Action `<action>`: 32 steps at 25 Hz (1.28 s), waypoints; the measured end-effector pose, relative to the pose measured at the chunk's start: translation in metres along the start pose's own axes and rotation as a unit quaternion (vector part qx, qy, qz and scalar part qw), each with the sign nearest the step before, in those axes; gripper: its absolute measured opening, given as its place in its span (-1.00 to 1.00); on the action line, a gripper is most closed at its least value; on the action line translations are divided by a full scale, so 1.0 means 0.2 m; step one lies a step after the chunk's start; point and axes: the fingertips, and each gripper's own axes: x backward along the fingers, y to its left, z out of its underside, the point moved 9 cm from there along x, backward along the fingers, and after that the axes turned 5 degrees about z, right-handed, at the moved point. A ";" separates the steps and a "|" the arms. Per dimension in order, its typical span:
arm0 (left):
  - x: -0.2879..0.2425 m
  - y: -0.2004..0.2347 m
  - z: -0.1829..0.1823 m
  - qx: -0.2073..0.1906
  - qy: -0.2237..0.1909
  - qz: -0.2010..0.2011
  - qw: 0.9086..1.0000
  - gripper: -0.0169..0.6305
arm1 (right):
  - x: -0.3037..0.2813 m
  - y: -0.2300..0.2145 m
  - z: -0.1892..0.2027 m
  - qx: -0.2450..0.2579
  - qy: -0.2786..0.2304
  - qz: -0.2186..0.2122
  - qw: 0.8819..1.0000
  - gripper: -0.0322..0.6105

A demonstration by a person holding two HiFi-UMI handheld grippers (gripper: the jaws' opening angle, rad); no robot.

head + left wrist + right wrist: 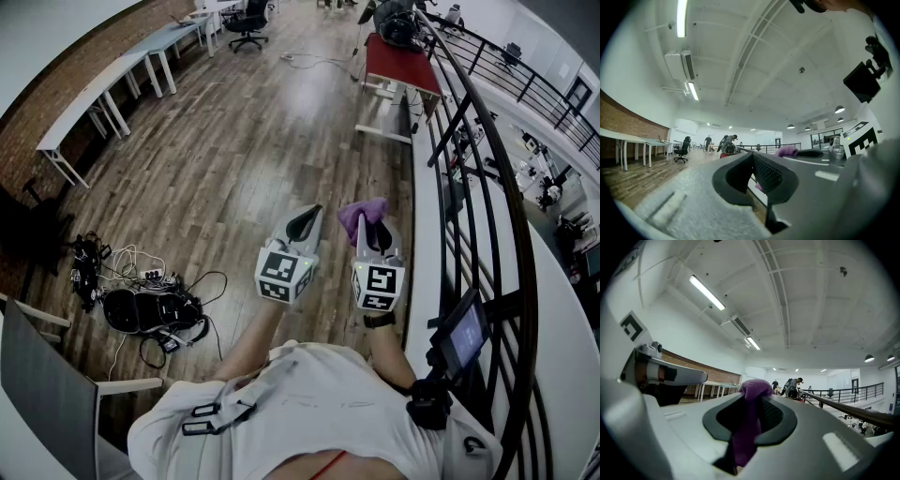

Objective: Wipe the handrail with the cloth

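Head view steeply down, 2 gripper views forward along jaws, all sharing handrail [843, 409]

White T-shirt [309, 403], black wristband [380, 320], grey left gripper [307, 218] and right gripper [368, 226], black-lined jaws, black-and-white marker cubes [284, 275]

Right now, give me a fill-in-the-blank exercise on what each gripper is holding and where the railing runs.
1. The right gripper has its tongs shut on a soft ___ cloth.
2. The left gripper holds ___ in its tongs.
3. The black metal handrail runs along the person's ___ side, and the cloth is not touching it.

Missing words: purple; nothing; right.
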 end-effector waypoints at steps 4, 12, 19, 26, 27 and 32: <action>0.03 -0.02 0.00 0.005 -0.001 0.005 1.000 -0.94 | 0.03 0.03 0.00 0.002 0.004 -0.003 1.000 -0.72; 0.05 -0.07 0.06 0.028 0.015 0.047 0.998 -0.94 | 0.18 0.00 0.05 -0.012 0.016 0.059 0.998 -0.72; -0.09 -0.23 0.09 0.042 0.026 0.167 0.985 -0.94 | 0.42 -0.13 0.08 -0.015 0.037 0.178 0.983 -0.71; -0.27 -0.69 0.18 0.066 0.047 0.323 0.943 -0.94 | 0.95 -0.34 0.12 -0.002 0.072 0.333 0.940 -0.71; -0.28 -0.80 0.20 0.069 0.050 0.353 0.932 -0.94 | 1.06 -0.37 0.13 -0.002 0.076 0.363 0.928 -0.71; -0.20 -1.34 0.21 0.064 0.057 0.462 0.883 -0.94 | 1.61 -0.45 0.12 -0.008 0.083 0.465 0.881 -0.71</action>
